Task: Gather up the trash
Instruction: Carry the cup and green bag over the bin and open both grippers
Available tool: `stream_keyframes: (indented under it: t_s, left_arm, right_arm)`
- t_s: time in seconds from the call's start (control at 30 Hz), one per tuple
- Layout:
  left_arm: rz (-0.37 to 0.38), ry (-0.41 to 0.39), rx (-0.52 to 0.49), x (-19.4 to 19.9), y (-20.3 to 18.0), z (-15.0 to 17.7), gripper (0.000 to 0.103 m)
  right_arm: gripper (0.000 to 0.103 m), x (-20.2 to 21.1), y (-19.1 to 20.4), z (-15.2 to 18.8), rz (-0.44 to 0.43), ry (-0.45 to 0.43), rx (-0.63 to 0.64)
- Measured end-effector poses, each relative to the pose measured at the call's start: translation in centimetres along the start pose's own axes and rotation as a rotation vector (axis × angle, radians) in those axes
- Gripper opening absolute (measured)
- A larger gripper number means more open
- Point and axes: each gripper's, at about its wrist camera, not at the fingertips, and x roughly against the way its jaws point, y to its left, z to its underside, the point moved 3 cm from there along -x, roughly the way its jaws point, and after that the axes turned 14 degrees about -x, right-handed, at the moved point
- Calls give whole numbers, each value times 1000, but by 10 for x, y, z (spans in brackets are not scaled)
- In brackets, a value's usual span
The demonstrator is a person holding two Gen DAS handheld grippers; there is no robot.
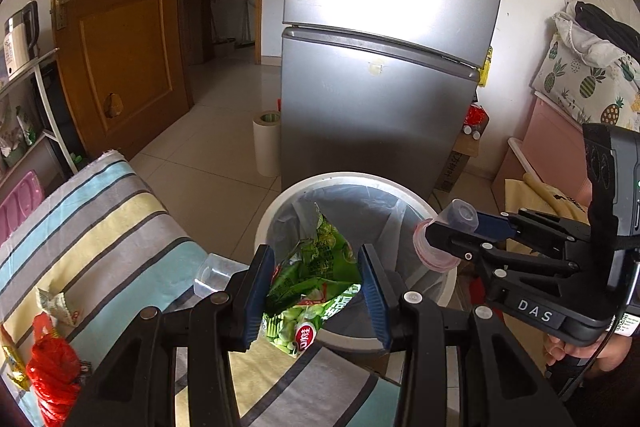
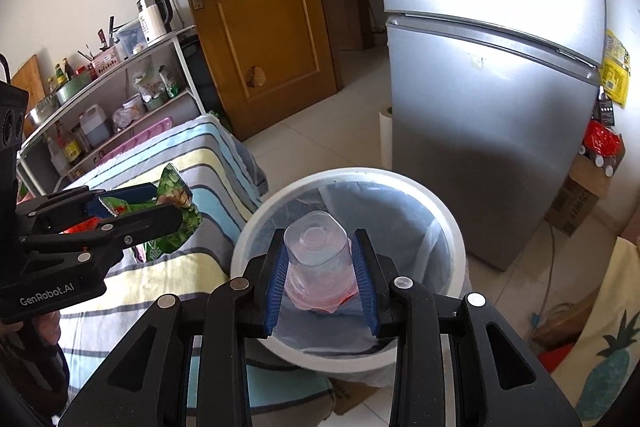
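My left gripper [image 1: 316,291] is shut on a crumpled green snack bag [image 1: 312,283] and holds it over the near rim of a white trash bin [image 1: 280,203] lined with a clear bag. My right gripper [image 2: 320,279] is shut on a clear plastic cup [image 2: 316,259] with pink residue, held over the bin [image 2: 256,227]. The right gripper and its cup [image 1: 440,243] also show in the left wrist view above the bin's right rim. The left gripper with the green bag [image 2: 176,211] shows at the left of the right wrist view.
A striped cloth surface [image 1: 100,227] left of the bin carries a clear cup [image 1: 212,275], a red net bag [image 1: 52,367] and small wrappers [image 1: 56,307]. A silver fridge [image 1: 380,75] stands behind the bin, with a paper roll [image 1: 266,143], a wooden door [image 1: 116,27] and a shelf rack [image 2: 112,107].
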Motion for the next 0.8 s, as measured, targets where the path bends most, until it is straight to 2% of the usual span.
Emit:
stream_keyframes:
  t_s: [0.3,0.6,0.63,0.73,0.8]
  left_arm:
    - [27,75,-5,-45,-17,-1,44]
    - [33,103,31,-62,-16,2,45]
    - [29,106,33,-62,-16,3,46]
    - [27,102,25,-63,-17,2,54]
    - [30,99,30,-62,-17,2,57]
  right_arm:
    - [34,-26,-32,3,64,57,-32]
    - [34,-38,-44,3,131,73,-5]
    - [36,-39,-44,3,131,75,-4]
    - [54,-39,-44,4,131,68,-2]
    - [55,-38,-44,3,132,65,-9]
